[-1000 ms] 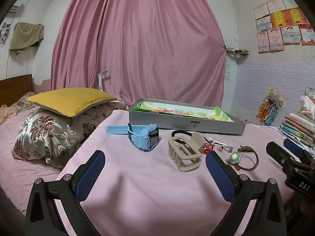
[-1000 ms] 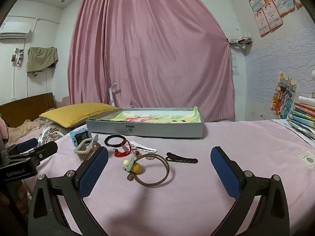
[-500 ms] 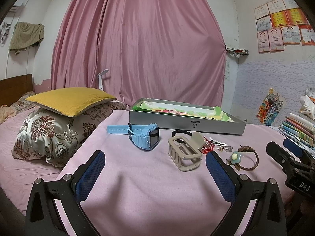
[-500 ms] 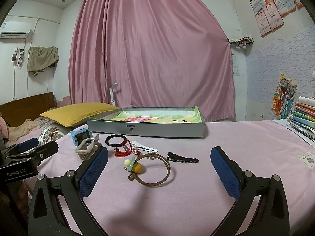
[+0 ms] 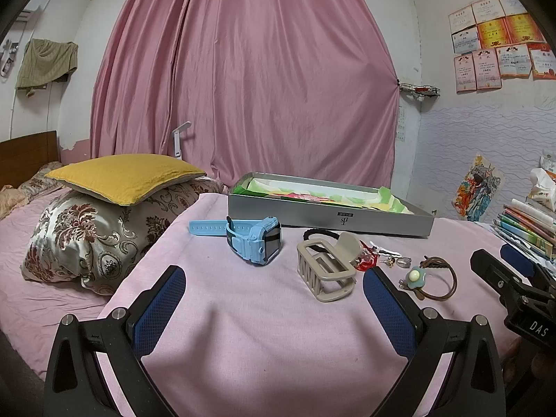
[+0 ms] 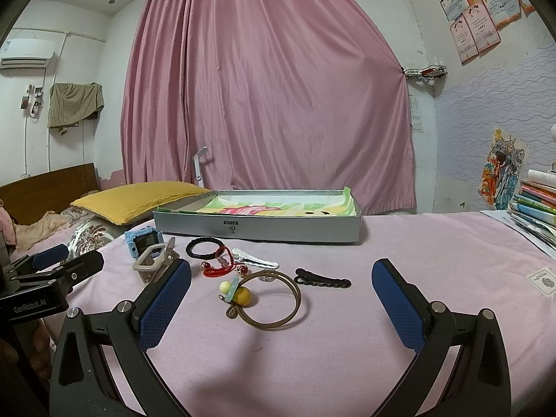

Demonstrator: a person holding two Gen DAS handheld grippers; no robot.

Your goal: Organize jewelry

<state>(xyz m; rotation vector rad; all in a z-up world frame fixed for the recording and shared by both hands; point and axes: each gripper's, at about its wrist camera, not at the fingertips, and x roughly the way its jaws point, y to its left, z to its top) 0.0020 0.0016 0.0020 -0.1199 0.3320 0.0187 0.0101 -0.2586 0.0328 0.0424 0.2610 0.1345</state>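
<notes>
A pink cloth [image 6: 434,260] covered the table in a bedroom, with a pink curtain [image 6: 278,104] behind and a yellow pillow [image 5: 125,177] off to the left.

The right gripper [image 6: 281,293] hovered low over the cloth with its jaws spread wide and nothing between them. The left gripper [image 5: 274,299] was the same: fully parted, holding nothing. Each was visible at the edge of the other's view.

Directly ahead of the right gripper lay a brown hair tie [image 6: 274,300], a thin double loop with a small yellow-and-pale-green charm at its near left. Just beyond it were a black hair clip [image 6: 323,282], a white clip [image 6: 255,261], a red cord bracelet [image 6: 217,267] and a black elastic band [image 6: 205,246]. In front of the left gripper stood a beige claw clip [image 5: 325,267] and a blue watch [image 5: 255,239] tipped on its side. All lay on the cloth, outside the grey box [image 6: 257,229], whose open tray with green and yellow lining sat behind them.

Nothing appeared sorted yet. A first pick would probably go best on the hair tie: lower the right jaws around the charm end, where there is some bulk, since the flat loop offers little to pinch. The claw clip, being rigid and tall, should be easier for the left.
</notes>
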